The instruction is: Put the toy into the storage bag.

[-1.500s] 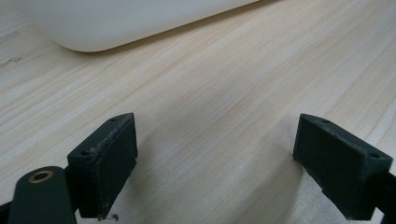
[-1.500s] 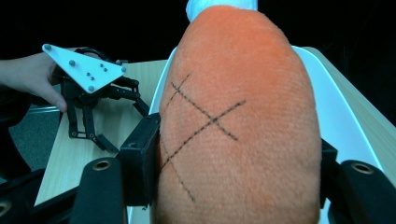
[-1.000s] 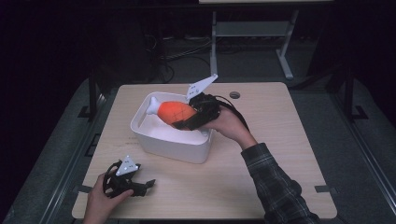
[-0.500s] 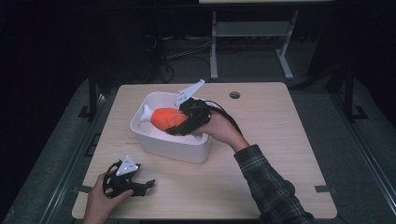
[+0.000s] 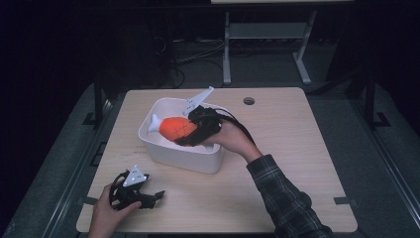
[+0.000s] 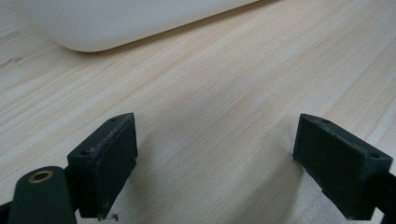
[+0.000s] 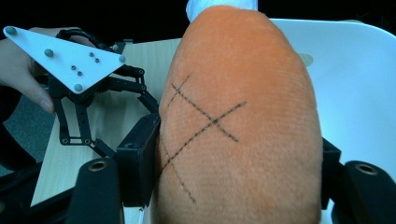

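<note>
Dark room, table (image 5: 297,148): right tongs (image 5: 190,136) clamped on orange plush (image 5: 176,128), its white end half-hidden; left tongs (image 5: 151,198) wide, empty.

plush toy (image 5: 177,129): 1 | tub (image 5: 168,153): 1 | tongs (image 5: 157,194): 2

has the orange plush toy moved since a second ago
Yes. The plush toy, clamped in the right gripper, has shifted left across the white bin, from over its right side to its middle, and a little lower into it.
</note>
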`<state>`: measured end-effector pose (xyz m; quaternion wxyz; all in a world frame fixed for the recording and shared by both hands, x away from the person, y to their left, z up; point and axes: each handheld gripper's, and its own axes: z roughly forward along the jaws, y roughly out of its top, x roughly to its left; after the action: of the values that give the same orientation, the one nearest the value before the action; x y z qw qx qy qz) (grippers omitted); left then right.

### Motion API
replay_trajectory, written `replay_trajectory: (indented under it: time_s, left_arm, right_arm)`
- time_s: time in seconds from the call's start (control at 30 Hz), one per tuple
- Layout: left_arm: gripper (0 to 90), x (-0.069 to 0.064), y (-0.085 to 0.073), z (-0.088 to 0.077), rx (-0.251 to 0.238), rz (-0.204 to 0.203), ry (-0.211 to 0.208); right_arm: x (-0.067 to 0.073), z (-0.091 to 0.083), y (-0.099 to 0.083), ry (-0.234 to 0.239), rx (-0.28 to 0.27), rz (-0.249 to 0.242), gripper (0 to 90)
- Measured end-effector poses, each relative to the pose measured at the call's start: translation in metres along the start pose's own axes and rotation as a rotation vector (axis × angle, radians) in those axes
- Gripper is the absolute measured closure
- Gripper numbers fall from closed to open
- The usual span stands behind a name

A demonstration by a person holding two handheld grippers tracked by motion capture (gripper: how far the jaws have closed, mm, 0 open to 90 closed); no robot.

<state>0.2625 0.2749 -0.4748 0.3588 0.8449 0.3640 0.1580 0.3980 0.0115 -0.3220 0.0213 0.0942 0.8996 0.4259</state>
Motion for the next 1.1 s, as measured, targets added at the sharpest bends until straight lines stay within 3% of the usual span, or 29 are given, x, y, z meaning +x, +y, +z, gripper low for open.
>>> replay_trajectory:
  time_s: [0.53,1.1]
  left_arm:
    - [12.8,0.0,0.0,0.0,-0.001,-0.001,-0.001]
    - [12.8,0.0,0.0,0.0,-0.001,-0.002,-0.002]
  right_arm:
    - [0.001,-0.004,0.001,0.011,-0.021,0.005,30.0]
    - [0.0,-0.044,-0.02,-0.042,-0.05,0.043,29.1]
